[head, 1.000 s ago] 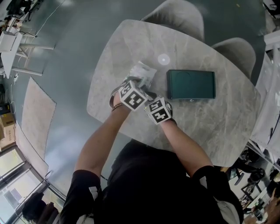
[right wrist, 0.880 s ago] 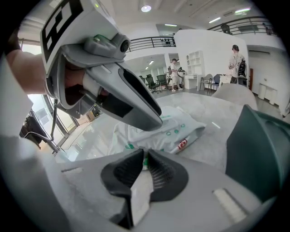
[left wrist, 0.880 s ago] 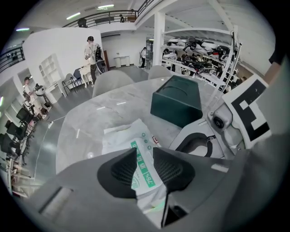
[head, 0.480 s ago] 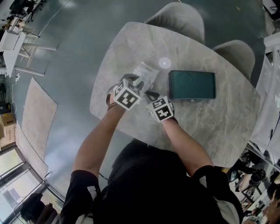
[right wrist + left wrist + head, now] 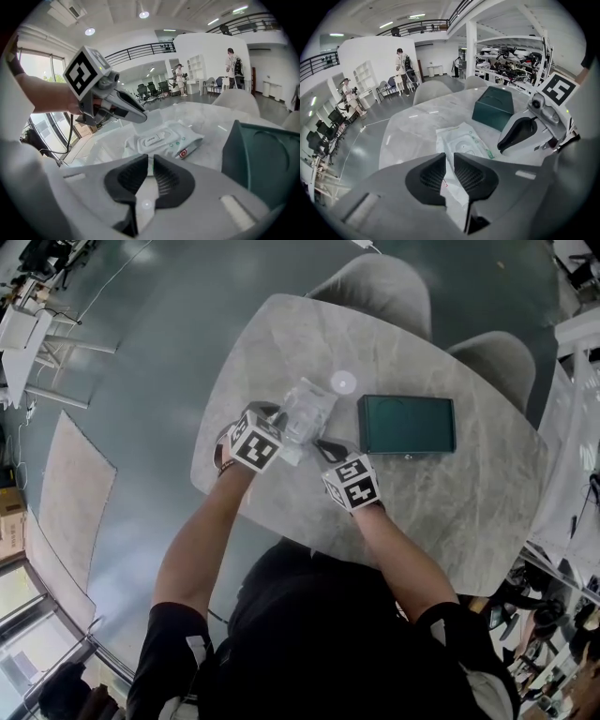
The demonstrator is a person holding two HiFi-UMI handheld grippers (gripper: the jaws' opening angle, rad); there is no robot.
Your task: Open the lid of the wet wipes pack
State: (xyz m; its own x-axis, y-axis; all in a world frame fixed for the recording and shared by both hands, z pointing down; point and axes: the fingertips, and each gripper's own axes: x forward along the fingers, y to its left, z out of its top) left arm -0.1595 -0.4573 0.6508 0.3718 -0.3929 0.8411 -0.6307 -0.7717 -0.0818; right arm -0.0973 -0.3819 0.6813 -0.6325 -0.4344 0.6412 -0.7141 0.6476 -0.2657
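Observation:
The white wet wipes pack (image 5: 309, 409) lies on the marble table (image 5: 450, 512), its flap lid (image 5: 152, 138) flat and closed. My left gripper (image 5: 283, 420) is at the pack's near-left edge. In the left gripper view its jaws (image 5: 449, 159) are closing, with the pack's thin edge (image 5: 461, 140) running up between the pads. My right gripper (image 5: 328, 448) hovers just short of the pack (image 5: 161, 138), touching nothing. Its jaws (image 5: 150, 161) stand a narrow gap apart with nothing between them. Each gripper shows in the other's view: the left gripper (image 5: 138, 115) and the right gripper (image 5: 502, 146).
A dark green box (image 5: 406, 424) sits on the table to the right of the pack, close to the right gripper (image 5: 262, 159). Two grey chairs (image 5: 375, 282) stand at the table's far side. The table's near edge runs under my forearms.
The two marker cubes, side by side a second ago, have drawn apart. The left gripper has shifted left along the pack's edge, and the right one has pulled back toward me.

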